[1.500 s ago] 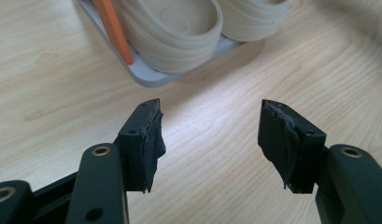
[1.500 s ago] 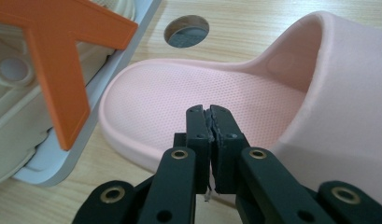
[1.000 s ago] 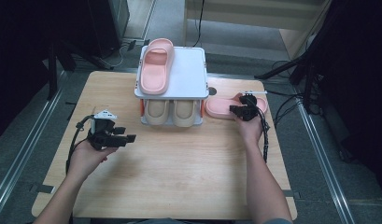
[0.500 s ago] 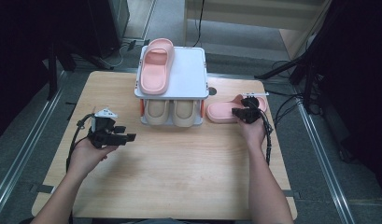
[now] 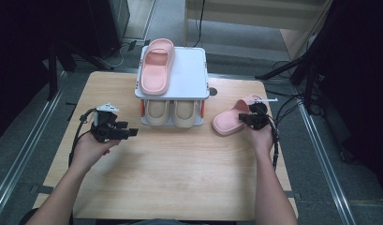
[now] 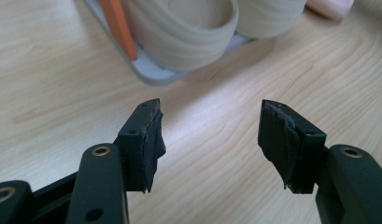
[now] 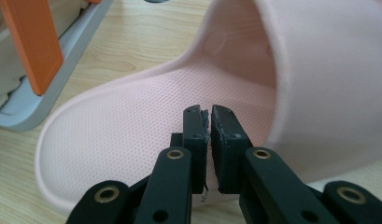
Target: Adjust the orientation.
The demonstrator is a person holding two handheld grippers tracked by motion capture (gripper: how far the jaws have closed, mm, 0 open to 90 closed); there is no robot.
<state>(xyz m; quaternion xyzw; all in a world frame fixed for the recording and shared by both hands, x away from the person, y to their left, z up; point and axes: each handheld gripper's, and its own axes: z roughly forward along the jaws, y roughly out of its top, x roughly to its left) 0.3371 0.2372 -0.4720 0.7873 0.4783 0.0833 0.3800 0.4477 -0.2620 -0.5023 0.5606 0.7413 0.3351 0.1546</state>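
Loose slipper [image 5: 232,119]: lying on the table [image 5: 180,168] right of the rack [image 5: 173,75], now angled more than a second ago.
Right gripper [image 7: 210,122]: jaws nearly together, just parting slightly, nothing between them, over the insole.
Left gripper [image 6: 209,135]: hanging released, empty.
Meaning: probably nudging the slipper before grasping.

My high view looks forward and down over the whole pale wooden table [image 5: 180,178]. The camera on my left gripper sits low, close to the grey two-tier shoe rack [image 6: 156,74]; my right gripper's shares that rack [image 7: 20,116], nearer still.
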